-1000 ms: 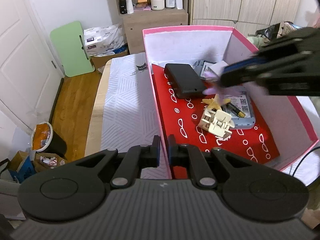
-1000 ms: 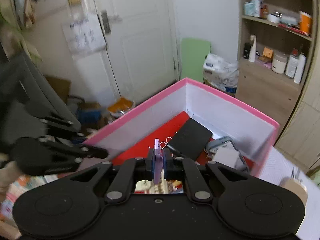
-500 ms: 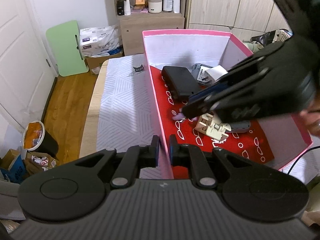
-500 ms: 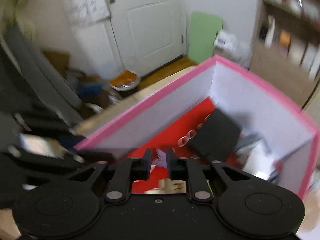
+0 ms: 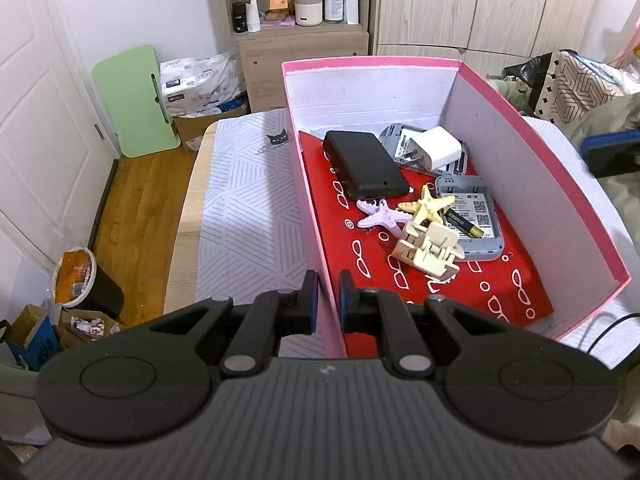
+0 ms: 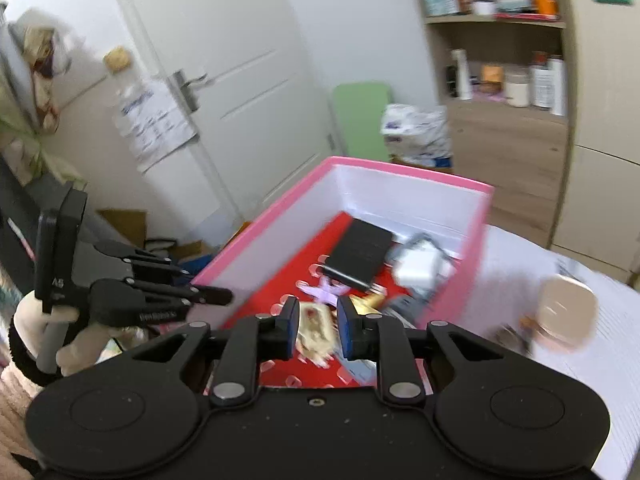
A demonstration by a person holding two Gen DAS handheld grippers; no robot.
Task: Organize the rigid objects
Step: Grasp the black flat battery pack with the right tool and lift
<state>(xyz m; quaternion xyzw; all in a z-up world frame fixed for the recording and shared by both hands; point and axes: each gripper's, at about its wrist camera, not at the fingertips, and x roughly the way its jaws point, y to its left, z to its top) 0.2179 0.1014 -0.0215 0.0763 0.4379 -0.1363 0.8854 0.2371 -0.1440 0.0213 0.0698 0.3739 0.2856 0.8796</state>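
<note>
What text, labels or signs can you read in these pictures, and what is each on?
"A5": left gripper, on its body.
Grey device: QR-code label, print too small.
Battery: label unreadable.
Door paper: blurred.
Shelf bottles: labels too small.

— What do we see carrying everything?

— We see a light wooden table (image 5: 182, 236) covered by a white cloth (image 5: 244, 208) with a grey line pattern and a small black cat print.

— And what rests straight on that cloth?

— We find a pink box (image 5: 552, 184) with white inner walls and a red patterned floor. Left of the box, the cloth lies bare up to the table's wooden edge.

— Anything on the box's other side?

— In the right wrist view, we make out a blurred round beige object (image 6: 566, 312) on the cloth just right of the box; we cannot tell what it is.
</note>
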